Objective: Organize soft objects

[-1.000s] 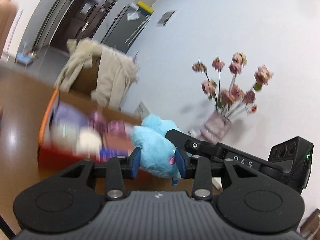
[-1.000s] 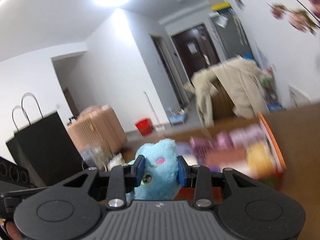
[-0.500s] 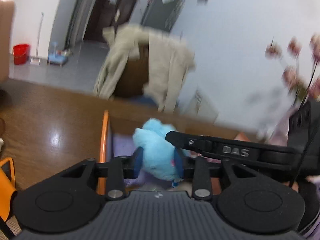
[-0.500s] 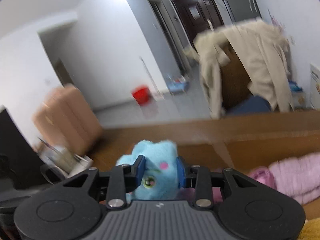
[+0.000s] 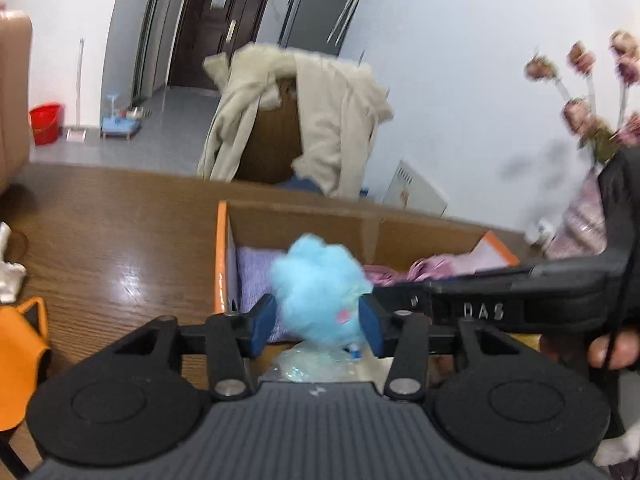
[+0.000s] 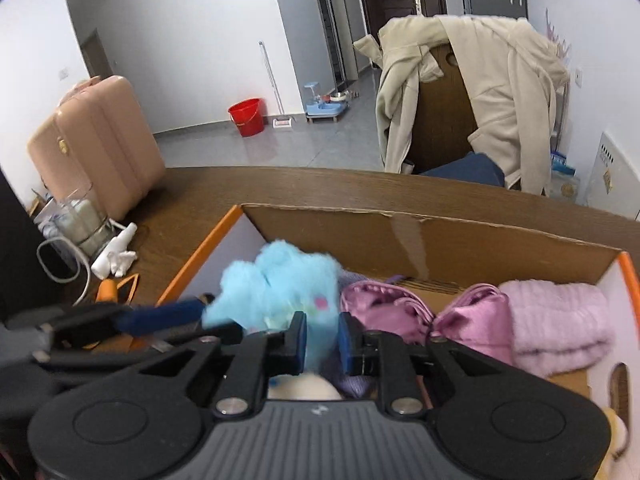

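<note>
A fluffy light-blue plush toy [image 5: 320, 288] hangs over the left end of an open cardboard box [image 5: 222, 248] with orange edges. My right gripper [image 6: 322, 336] is shut on the lower part of the plush [image 6: 280, 284]. My left gripper [image 5: 316, 322] has the plush between its jaws, which are opening; the pads stand wider and only brush the fur. In the right wrist view the left gripper's fingers [image 6: 160, 316] reach in from the left. The box [image 6: 400, 240] holds pink fabric items [image 6: 384, 304], a pink fluffy towel [image 6: 556, 320] and a purple cloth [image 5: 256, 272].
The box sits on a brown wooden table [image 5: 120, 240]. A chair draped with a beige coat [image 6: 480, 80] stands behind it. A vase of dried flowers [image 5: 580, 232] is at the right, a glass jar with a white cable [image 6: 80, 220] and an orange object [image 5: 20, 360] at the left.
Both grippers carried the plush across to the box and tipped downward over it. The left gripper's jaws have widened around the plush; the right stays clamped.
</note>
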Tool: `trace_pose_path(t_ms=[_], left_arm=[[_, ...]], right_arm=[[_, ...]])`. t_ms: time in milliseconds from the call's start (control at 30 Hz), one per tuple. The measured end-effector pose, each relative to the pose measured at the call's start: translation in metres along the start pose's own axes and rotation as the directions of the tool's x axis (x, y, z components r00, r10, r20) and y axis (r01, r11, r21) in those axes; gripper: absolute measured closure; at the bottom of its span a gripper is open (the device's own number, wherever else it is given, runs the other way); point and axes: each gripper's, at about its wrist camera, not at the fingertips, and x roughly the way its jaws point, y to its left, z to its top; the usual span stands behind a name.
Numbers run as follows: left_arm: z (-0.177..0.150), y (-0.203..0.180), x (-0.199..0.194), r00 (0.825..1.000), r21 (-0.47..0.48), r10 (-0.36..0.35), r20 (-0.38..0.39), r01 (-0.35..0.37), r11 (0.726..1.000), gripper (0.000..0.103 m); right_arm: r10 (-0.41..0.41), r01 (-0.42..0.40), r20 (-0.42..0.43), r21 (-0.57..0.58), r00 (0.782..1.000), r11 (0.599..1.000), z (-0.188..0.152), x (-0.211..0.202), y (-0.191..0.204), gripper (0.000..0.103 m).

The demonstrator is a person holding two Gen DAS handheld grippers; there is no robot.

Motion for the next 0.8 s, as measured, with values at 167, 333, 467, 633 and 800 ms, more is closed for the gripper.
trace_pose_path(t_ms=[167,333,467,633,800], left_arm=[[0.003,-0.004,-0.054,0.993,0.027,0.05,0.103,-0.053,0.998,0.048],[-0.012,-0.018,-0.102,0.984,0.053,0.084,0.159,-0.094,0.994,0.04],[-0.03,-0.034,-0.132,0.976,0.081,0.114,0.186,-0.131,0.988,0.034],[-0.056,-0.055,-0.165,0.963,0.116,0.13,0.236,-0.161,0.98,0.027],[-0.091,-0.079,-0.203,0.945,0.139,0.15,0.291,-0.197,0.97,0.019]], right_arm=[[-0.01,0.014,0.089,-0.046,0.996,0.999,-0.011,-0.056,0.007,0.079],[-0.047,0.06,0.206,-0.059,0.978,0.996,-0.032,-0.12,0.009,0.059],[-0.092,0.112,0.269,-0.061,0.959,0.992,-0.066,-0.159,0.005,0.056],[-0.147,0.165,0.308,-0.035,0.94,0.986,-0.12,-0.199,-0.003,0.045],[-0.183,0.186,0.349,0.025,0.919,0.982,-0.174,-0.238,-0.008,0.035]])
